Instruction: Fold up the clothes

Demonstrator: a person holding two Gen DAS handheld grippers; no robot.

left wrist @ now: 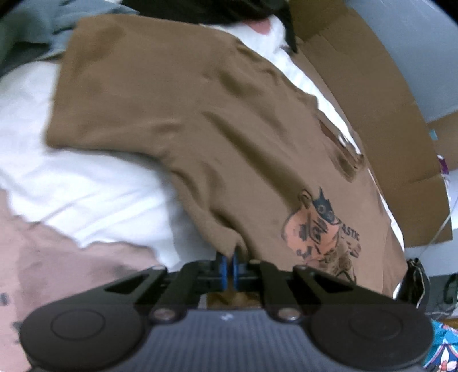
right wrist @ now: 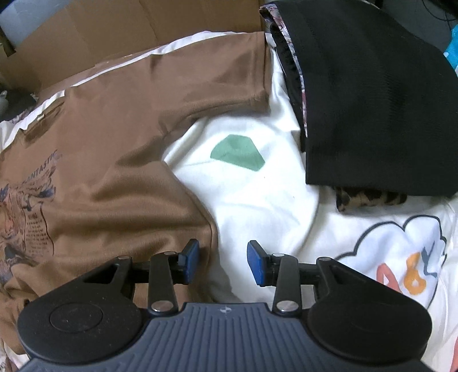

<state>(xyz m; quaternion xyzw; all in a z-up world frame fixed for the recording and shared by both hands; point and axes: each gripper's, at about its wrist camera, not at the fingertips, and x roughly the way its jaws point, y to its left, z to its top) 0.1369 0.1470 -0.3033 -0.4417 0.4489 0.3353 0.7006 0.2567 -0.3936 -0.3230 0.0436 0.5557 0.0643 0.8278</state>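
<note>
Shirt: we saw a brown T-shirt point(left wrist: 183, 114) with a printed picture on its chest, spread over a white bed cover point(left wrist: 94, 194); in the right wrist view the same brown T-shirt point(right wrist: 108, 160) filled the left half of the picture.
Left tongs: we found the left tongs point(left wrist: 228, 269) closed on a fold at the shirt's near edge, the cloth pinched between the two blue pads and bunched just above them.
Right tongs: we saw the right tongs point(right wrist: 223, 261) parted with nothing held; the shirt's side edge ran down into the gap, the left pad over brown cloth, the right pad over the cover.
Sleeve: one short sleeve reached toward the far side, ending near a black folded garment point(right wrist: 372, 100).
Stack: we noted a leopard-patterned cloth point(right wrist: 369, 199) peeking out beneath the black one.
Cover: white with a green patch point(right wrist: 239, 153) and a cloud drawing point(right wrist: 400, 246).
Background: a cardboard box point(right wrist: 143, 23) stood beyond the shirt's collar side.
</note>
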